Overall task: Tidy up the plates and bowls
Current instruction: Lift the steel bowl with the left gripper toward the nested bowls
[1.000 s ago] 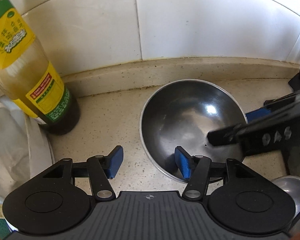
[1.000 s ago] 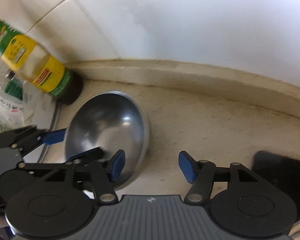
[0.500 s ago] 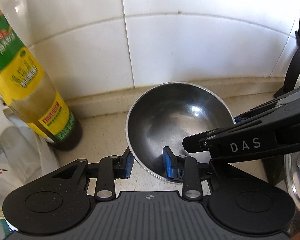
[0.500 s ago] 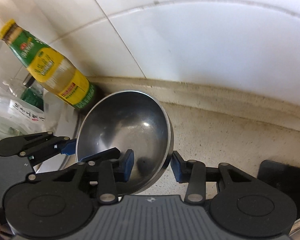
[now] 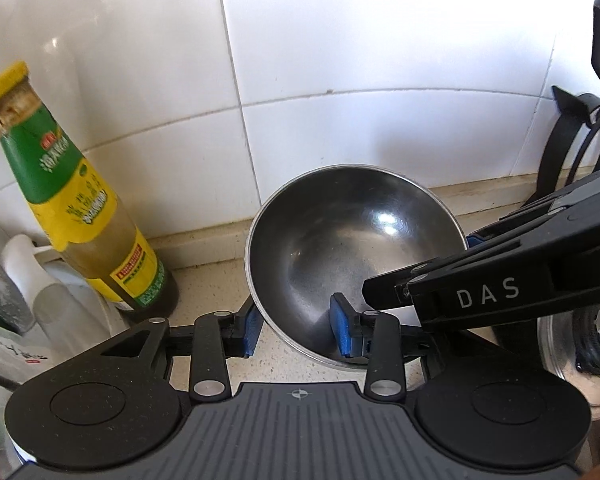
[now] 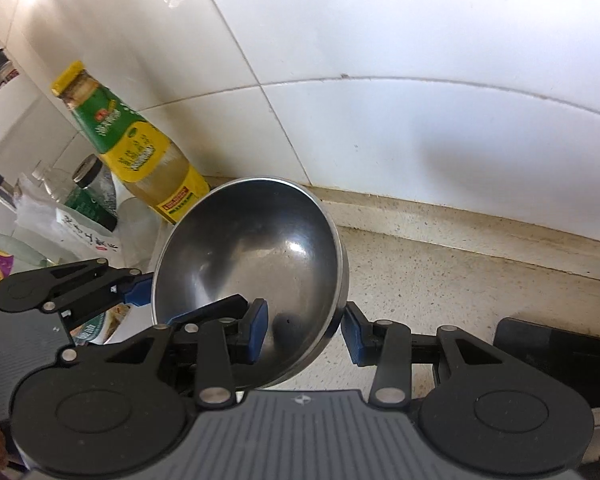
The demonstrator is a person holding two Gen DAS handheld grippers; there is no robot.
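while the left gripper [image 5: 296, 330] is closing its jaws on the near rim of the steel bowl [image 5: 352, 248], one blue pad is sitting outside the wall and the other inside, both touching metal. the bowl is tilting toward the tiled wall [image 5: 340, 80], over the speckled tabletop [image 5: 212, 292]. a sauce bottle [image 5: 76, 208] with a yellow cap is standing just left of it, upright. the right gripper [image 5: 468, 258] is reaching in from the right and clamping the bowl's opposite rim.

seen from the right wrist, the right gripper [image 6: 304, 330] is gripping the same bowl [image 6: 252, 256], its jaws pinching the lower right rim, one pad inside and one outside. the left gripper [image 6: 140, 292] is holding the bowl's left edge. the bowl is appearing raised off the tabletop [image 6: 460, 280], in front of the bottle [image 6: 136, 152] and a cluster of jars and bags at far left.
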